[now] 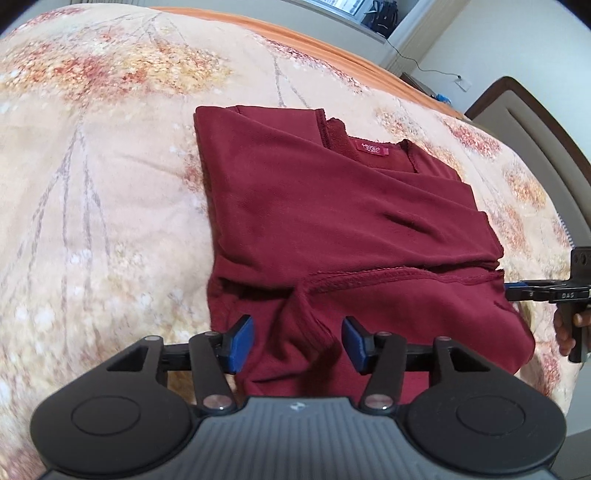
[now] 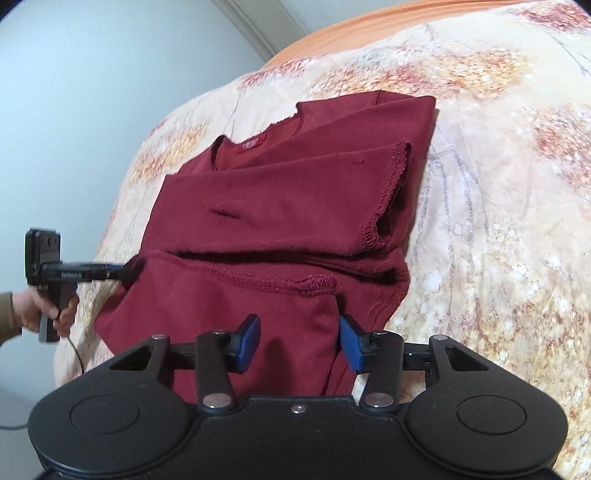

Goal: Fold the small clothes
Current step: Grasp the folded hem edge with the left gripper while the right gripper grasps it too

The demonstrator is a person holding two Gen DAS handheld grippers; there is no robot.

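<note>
A home bedroom: a bed (image 1: 110,221) under a floral blanket (image 2: 498,221) over an orange sheet (image 1: 295,31), a padded headboard (image 1: 532,122) at the bed's end, a wall socket (image 1: 459,76) beyond it.

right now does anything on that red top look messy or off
The maroon top lies folded on the floral bedspread, but unevenly: its near end is bunched and creased, and one sleeve cuff gapes open at the side. Both grippers, left and right, are open.

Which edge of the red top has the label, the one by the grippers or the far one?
The far one: the label sits inside the neckline of the red top, opposite the hemmed end.
</note>
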